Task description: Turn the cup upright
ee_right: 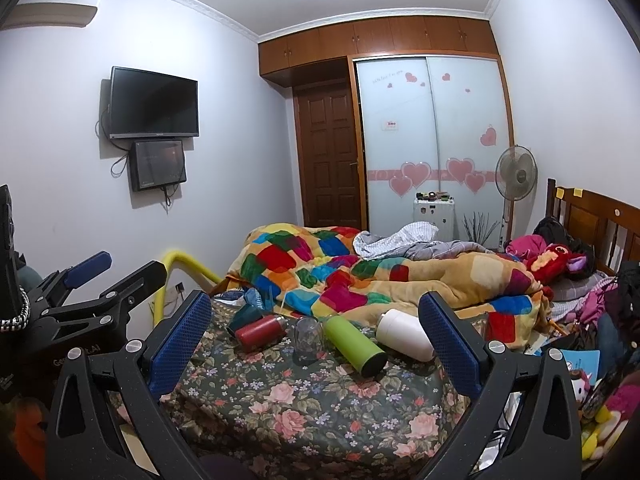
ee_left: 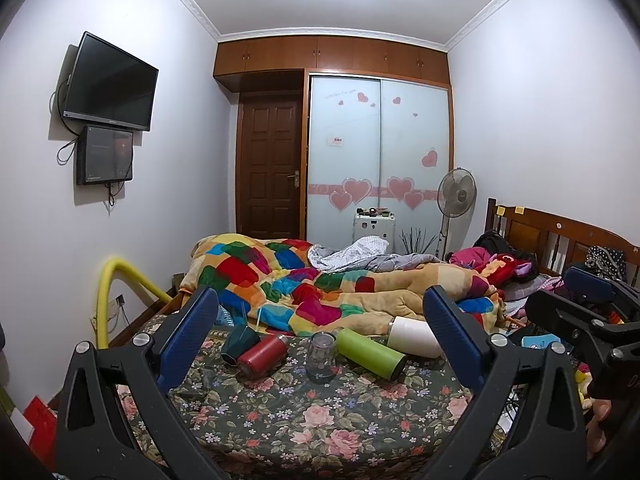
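Several cups lie on the floral bedsheet (ee_left: pixel 304 412). A dark teal cup (ee_left: pixel 239 342), a red bottle (ee_left: pixel 262 355), a green bottle (ee_left: pixel 370 352) and a white bottle (ee_left: pixel 414 336) lie on their sides. A clear glass cup (ee_left: pixel 321 356) stands among them; which end is up is unclear. In the right wrist view the red bottle (ee_right: pixel 260 332), glass cup (ee_right: pixel 307 336), green bottle (ee_right: pixel 354 344) and white bottle (ee_right: pixel 404 334) show. My left gripper (ee_left: pixel 320 336) is open and empty, short of the cups. My right gripper (ee_right: pixel 316 332) is open and empty, also short of them.
A colourful patchwork quilt (ee_left: pixel 304 280) is heaped behind the cups. Clothes and plush toys (ee_left: pixel 504 268) lie at the right by the wooden headboard (ee_left: pixel 560 236). A yellow tube (ee_left: pixel 120 280) arches at the bed's left edge. A fan (ee_left: pixel 456 196) stands by the wardrobe.
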`<state>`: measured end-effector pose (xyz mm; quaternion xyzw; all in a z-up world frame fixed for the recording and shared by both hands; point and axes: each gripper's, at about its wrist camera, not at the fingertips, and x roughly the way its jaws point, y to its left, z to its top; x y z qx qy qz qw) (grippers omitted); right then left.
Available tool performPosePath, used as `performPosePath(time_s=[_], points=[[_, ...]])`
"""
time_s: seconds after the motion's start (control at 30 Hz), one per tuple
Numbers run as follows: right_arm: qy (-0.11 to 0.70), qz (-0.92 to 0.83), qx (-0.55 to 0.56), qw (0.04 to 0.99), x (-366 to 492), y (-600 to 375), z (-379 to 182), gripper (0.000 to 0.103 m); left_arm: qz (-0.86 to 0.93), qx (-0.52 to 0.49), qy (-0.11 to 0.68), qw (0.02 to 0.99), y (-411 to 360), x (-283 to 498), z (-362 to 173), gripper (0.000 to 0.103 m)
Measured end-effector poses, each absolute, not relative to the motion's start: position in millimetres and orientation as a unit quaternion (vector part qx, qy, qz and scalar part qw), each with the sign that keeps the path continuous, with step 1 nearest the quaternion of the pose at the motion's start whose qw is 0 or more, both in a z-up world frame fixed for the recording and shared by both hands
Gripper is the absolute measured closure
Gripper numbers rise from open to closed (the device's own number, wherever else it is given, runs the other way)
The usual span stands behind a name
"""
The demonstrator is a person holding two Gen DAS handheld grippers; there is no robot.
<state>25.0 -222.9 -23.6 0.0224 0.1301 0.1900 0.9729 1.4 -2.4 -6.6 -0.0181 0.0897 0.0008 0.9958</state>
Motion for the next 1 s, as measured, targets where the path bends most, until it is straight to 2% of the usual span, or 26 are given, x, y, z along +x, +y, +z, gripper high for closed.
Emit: performPosePath(time_s=[1.0], points=[[0.128,0.187,0.017,0.974,26.8,-222.1,-22.7,0.0,0.002,-0.02,0.088,0.996,-6.3,2.7,-8.8,0.0]])
